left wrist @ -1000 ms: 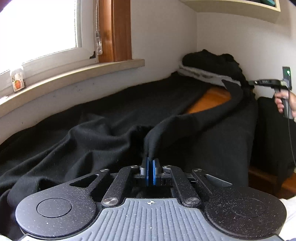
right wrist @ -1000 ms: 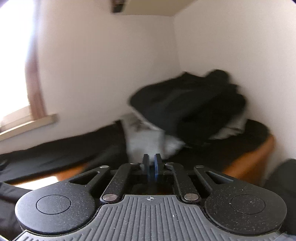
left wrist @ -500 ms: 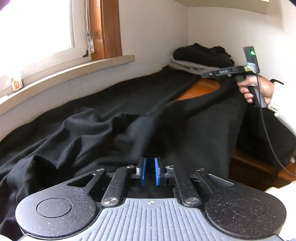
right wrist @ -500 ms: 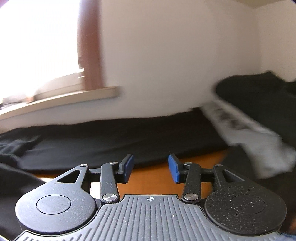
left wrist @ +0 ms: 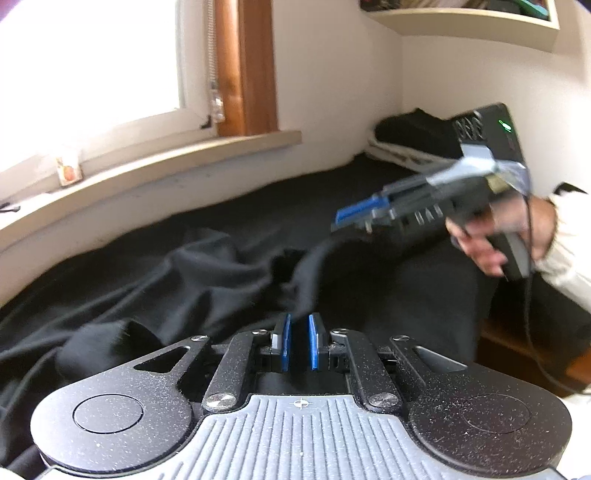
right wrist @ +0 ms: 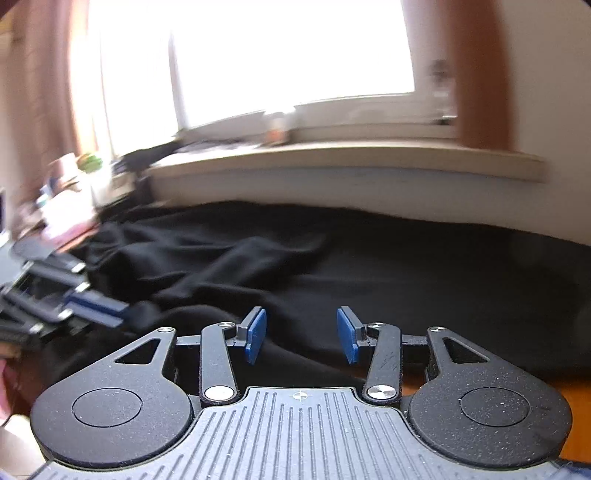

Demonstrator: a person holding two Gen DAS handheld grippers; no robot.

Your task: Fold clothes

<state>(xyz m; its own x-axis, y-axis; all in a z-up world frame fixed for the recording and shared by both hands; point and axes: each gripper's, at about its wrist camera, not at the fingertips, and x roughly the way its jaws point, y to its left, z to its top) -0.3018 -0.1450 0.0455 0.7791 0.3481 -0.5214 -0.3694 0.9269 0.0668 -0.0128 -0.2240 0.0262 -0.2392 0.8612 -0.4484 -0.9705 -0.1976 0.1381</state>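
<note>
A large black garment [left wrist: 184,277] lies rumpled across the bed below the window; the right wrist view shows the same garment [right wrist: 332,266]. My left gripper [left wrist: 299,341] hovers low over it, its blue pads a narrow gap apart and pinching nothing. A raised fold of the cloth starts just ahead of them. My right gripper [right wrist: 301,334] stands open and empty above the cloth. The left wrist view shows that right gripper [left wrist: 351,218] coming in from the right, held by a hand [left wrist: 491,240]. At the left edge of the right wrist view, the left gripper [right wrist: 92,302] is blurred.
A pile of dark and white clothes [left wrist: 413,133] sits in the back corner. The window sill [left wrist: 166,166] runs along the wall behind the bed, under a wall shelf [left wrist: 461,22]. Orange wood [right wrist: 576,406] shows at the bed's edge. Blurred clutter [right wrist: 66,199] stands at far left.
Both grippers let go of the black strip stretched between them. The left pads parted slightly. The right gripper opened and swung from the back corner toward the middle of the garment.
</note>
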